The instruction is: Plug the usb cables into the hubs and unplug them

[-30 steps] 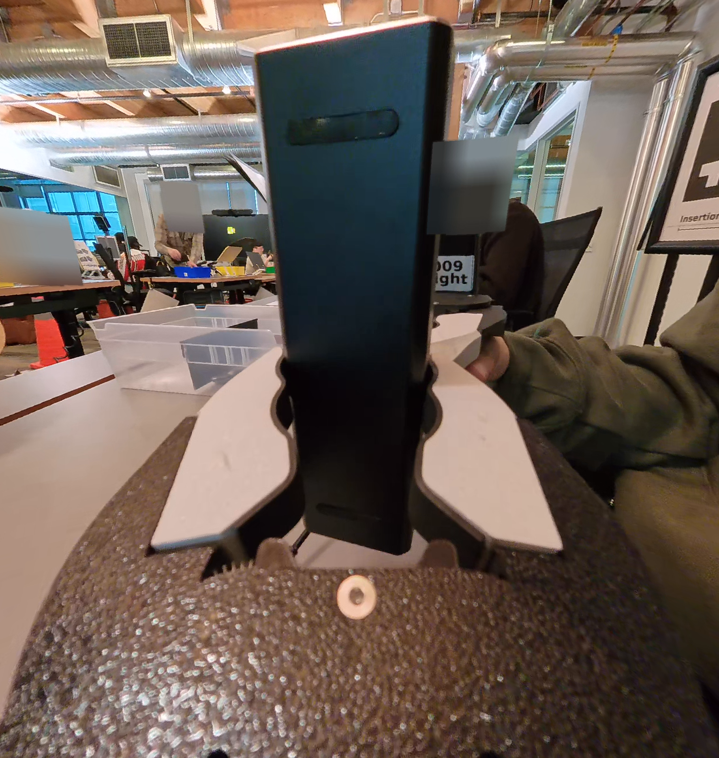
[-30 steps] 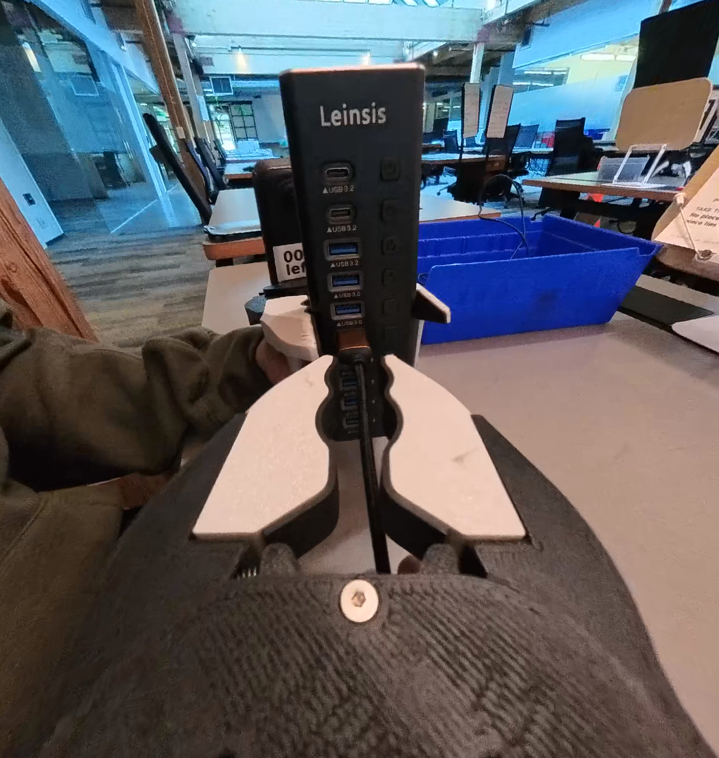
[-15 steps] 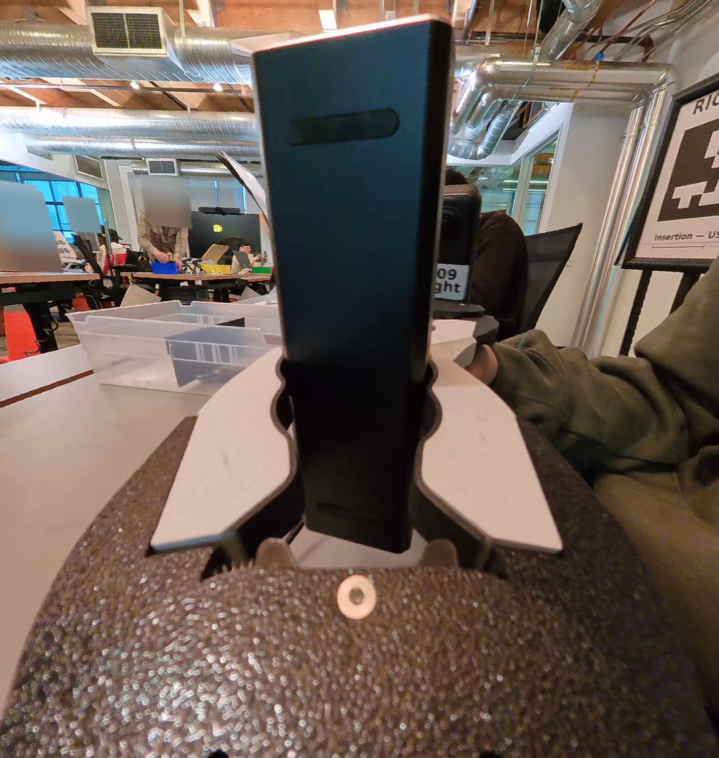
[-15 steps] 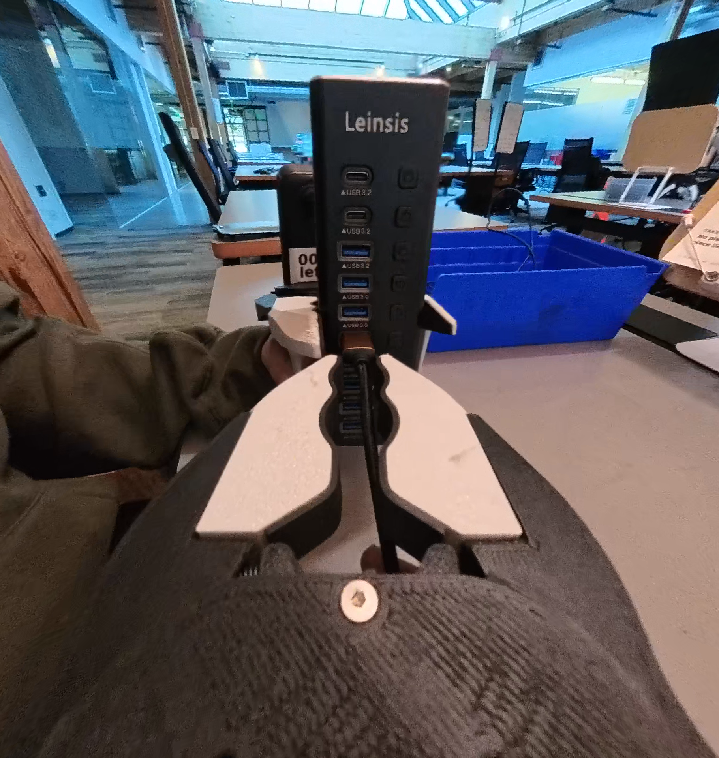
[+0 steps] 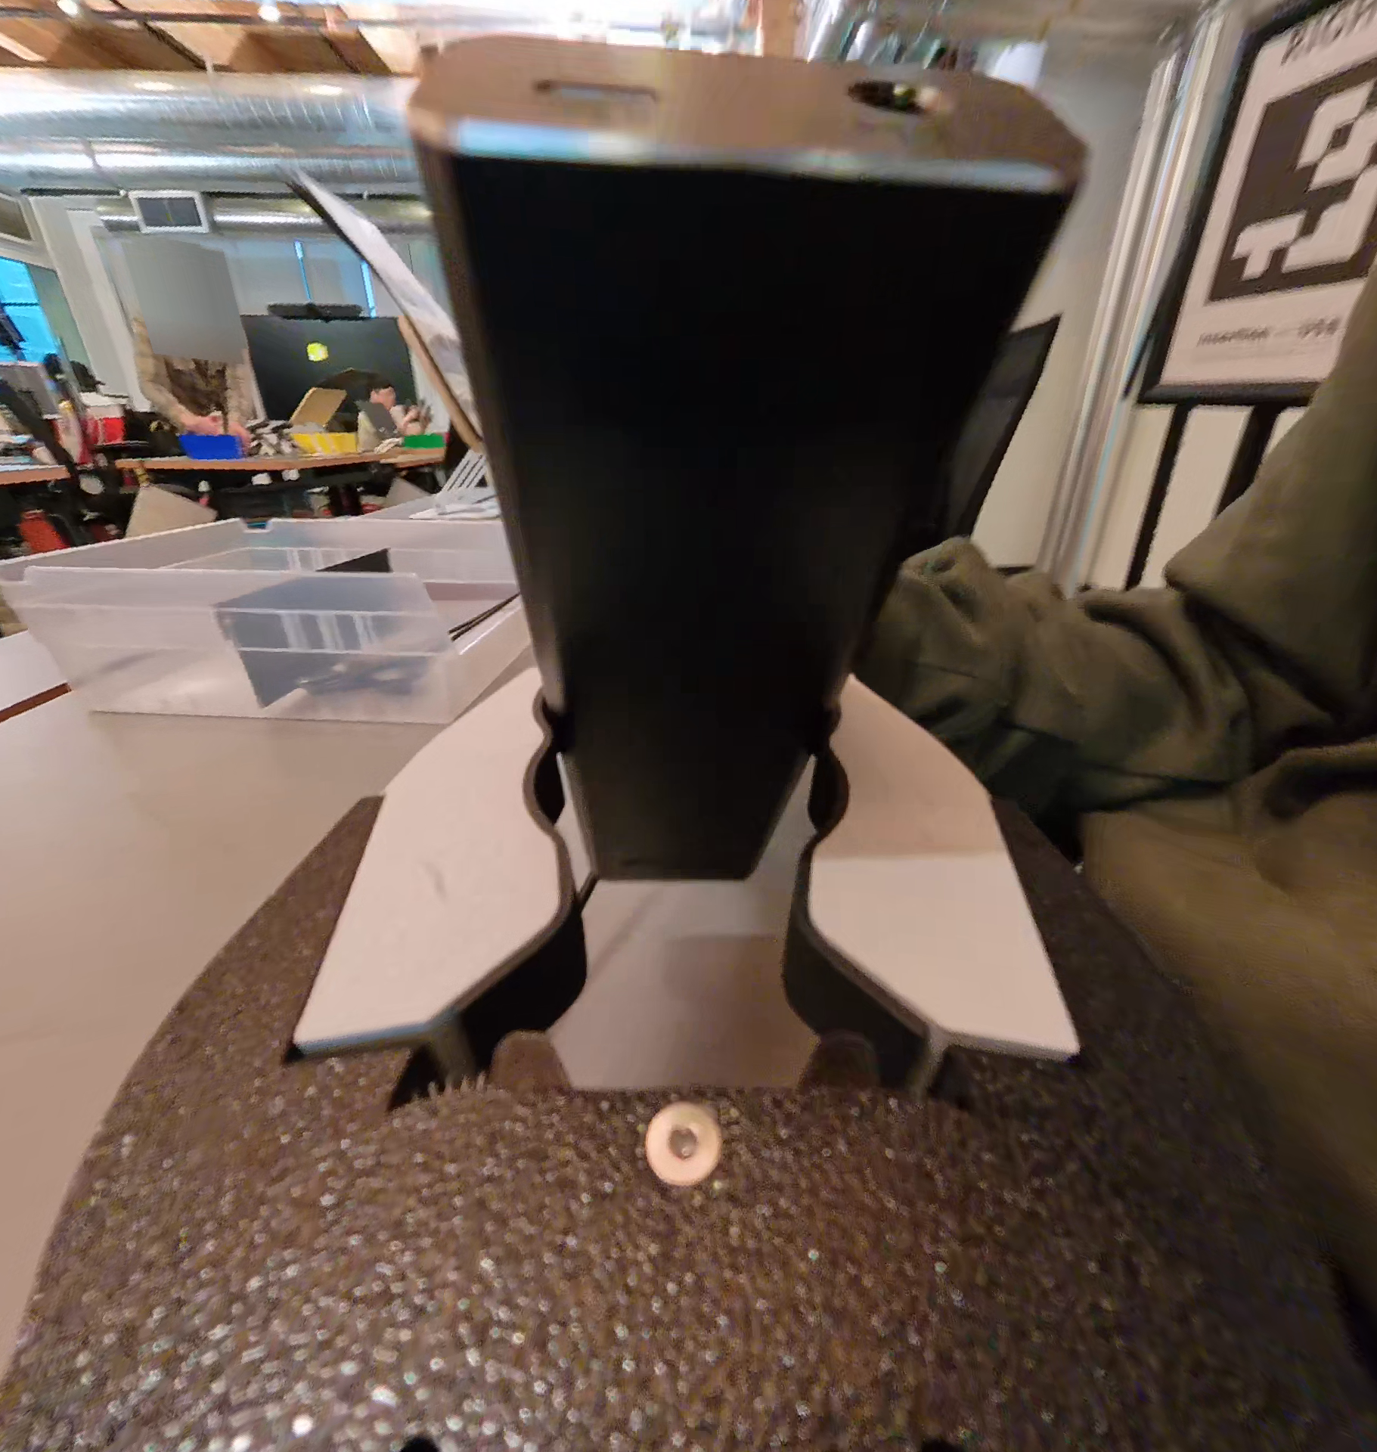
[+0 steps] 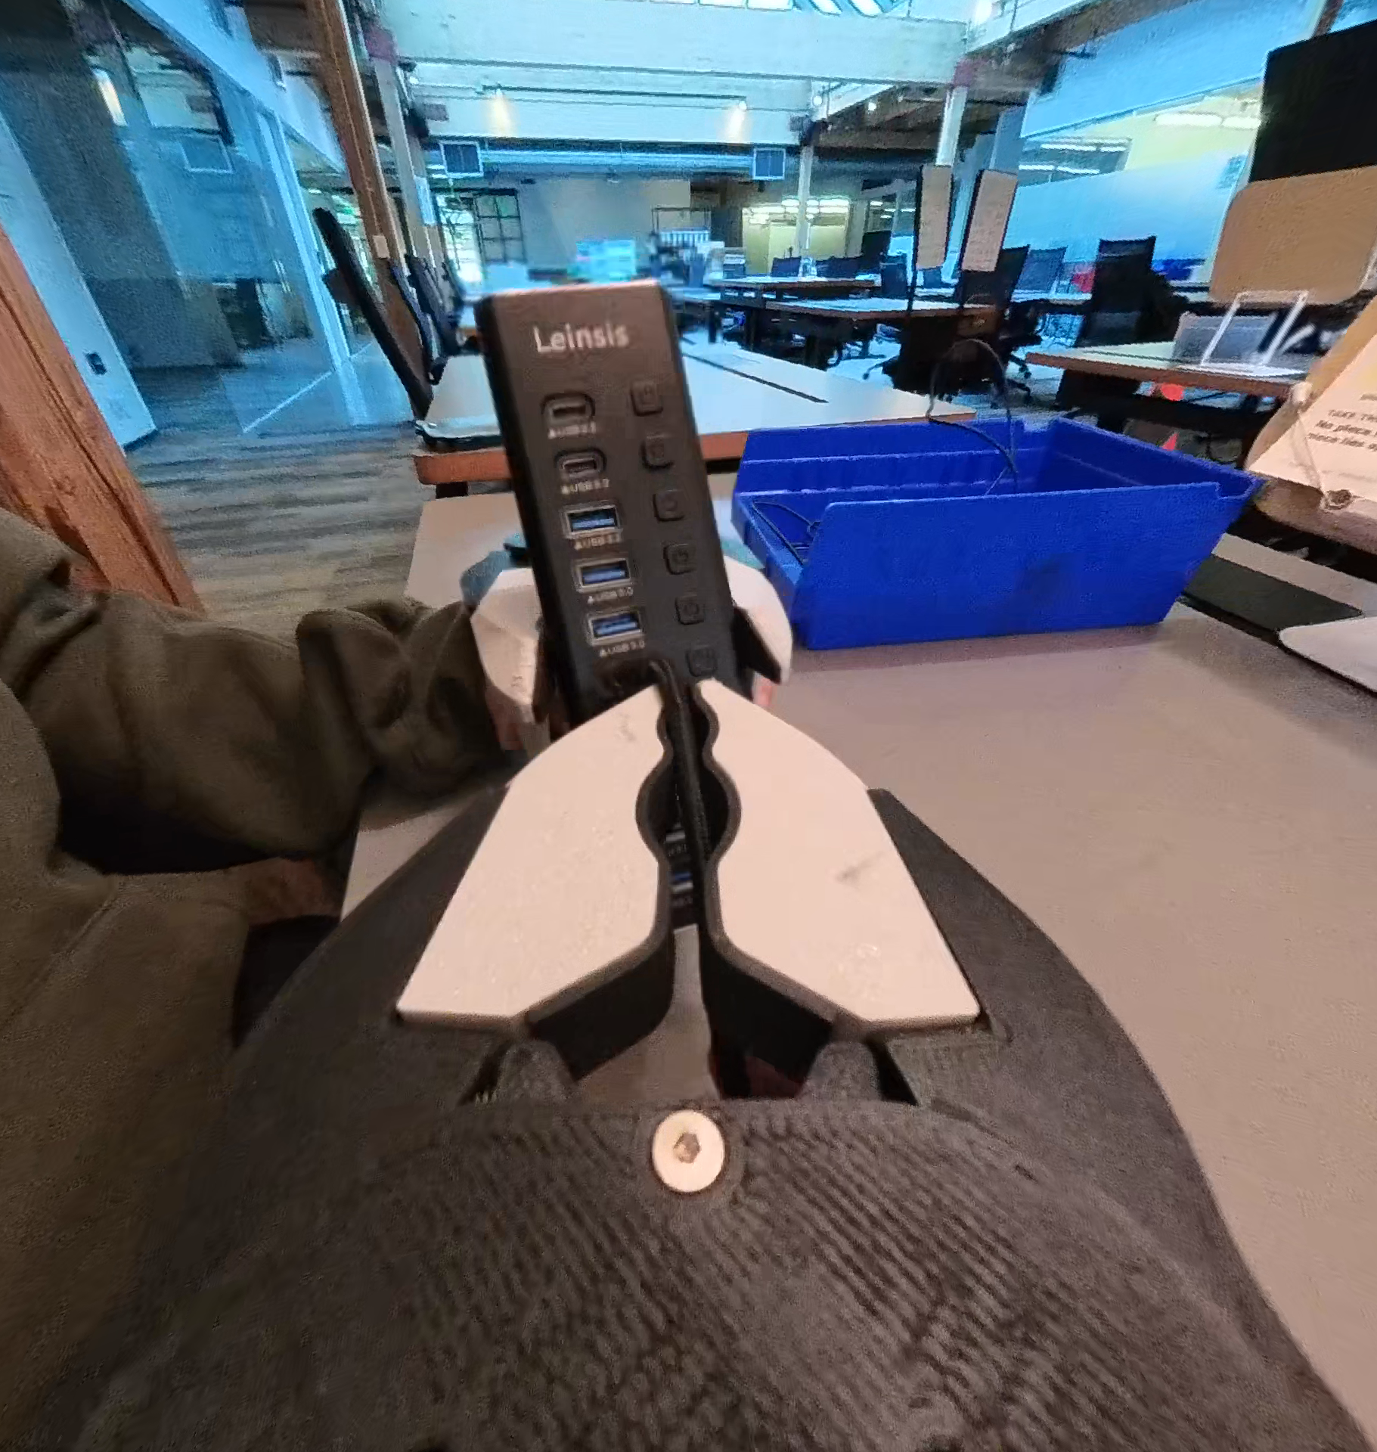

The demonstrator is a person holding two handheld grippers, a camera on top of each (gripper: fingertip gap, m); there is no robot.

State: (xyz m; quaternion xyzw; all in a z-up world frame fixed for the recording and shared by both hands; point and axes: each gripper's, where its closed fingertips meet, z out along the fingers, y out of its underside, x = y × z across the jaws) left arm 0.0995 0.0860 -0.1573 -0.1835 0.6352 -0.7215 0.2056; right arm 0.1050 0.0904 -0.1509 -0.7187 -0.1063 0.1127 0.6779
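A black multi-port USB hub stands upright in my left gripper, which is shut on its lower part. Its plain back faces that camera and its top leans toward the lens. In the right wrist view the hub shows its port side and leans left, with the left gripper's white fingers on either side of it. My right gripper is shut on a black USB cable just below the hub. The cable's end meets a lower port, and the plug itself is hidden.
A clear plastic bin stands on the grey table to the left in the left wrist view. A blue bin sits behind the hub on the right. The person's green sleeve is close by. A sign on a stand is at the far right. My two grippers' fingertips are within a few centimetres of each other.
The hub has tilted, its top now leaning toward the left camera and away from the right one. The right gripper's fingers have narrowed onto the cable.
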